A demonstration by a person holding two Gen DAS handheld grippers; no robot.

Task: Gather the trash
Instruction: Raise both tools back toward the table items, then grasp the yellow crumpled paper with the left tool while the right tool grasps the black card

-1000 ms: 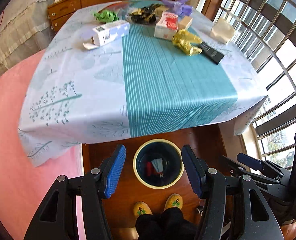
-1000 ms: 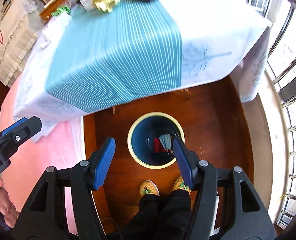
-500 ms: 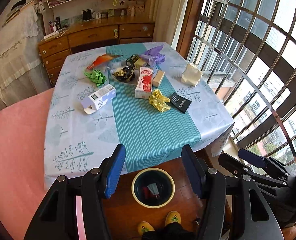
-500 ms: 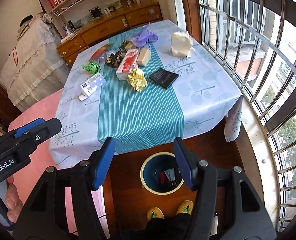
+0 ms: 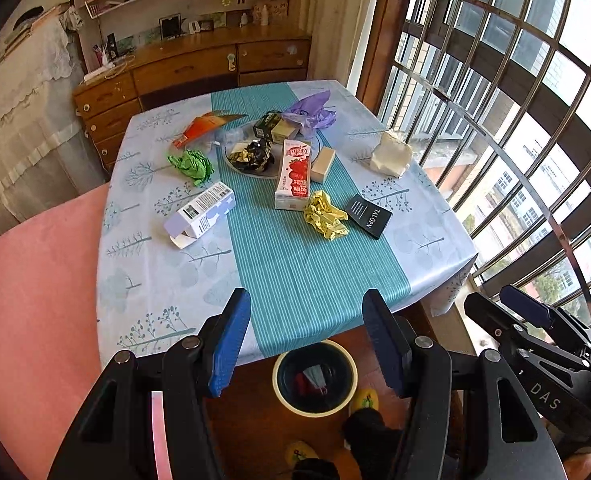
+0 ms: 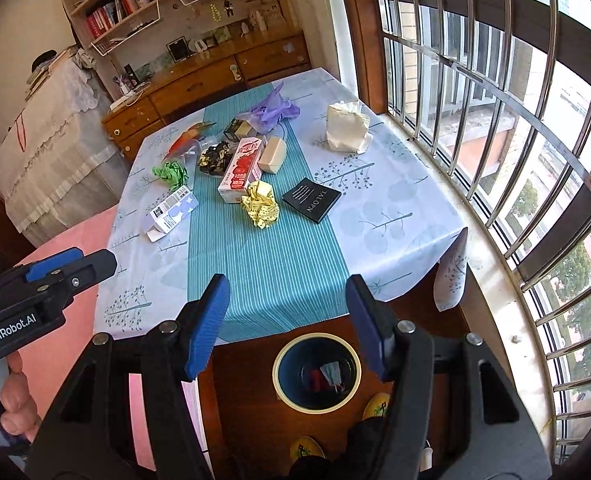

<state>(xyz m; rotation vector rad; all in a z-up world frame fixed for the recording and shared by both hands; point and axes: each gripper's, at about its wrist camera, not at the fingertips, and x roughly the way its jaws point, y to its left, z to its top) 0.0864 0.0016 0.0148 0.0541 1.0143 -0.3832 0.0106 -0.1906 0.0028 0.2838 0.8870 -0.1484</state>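
Trash lies spread over the table, which carries a pale cloth with a teal striped band down its middle. From the table's centre, a crumpled yellow paper sits just toward 3 o'clock, touching a black booklet on its far side. A red-and-white carton lies at 12 o'clock, a white and lilac box at 9 o'clock, a green paper wad at 10 o'clock, and a purple bag far out at 12 o'clock. A cream crumpled bag rests near the window, at 2 o'clock.

Left tongs and right tongs both hang above the table's near edge, released — nothing between the blue pads. On the wooden floor at 6 o'clock stands the bin, cream-rimmed and dark inside, with some trash already in it.
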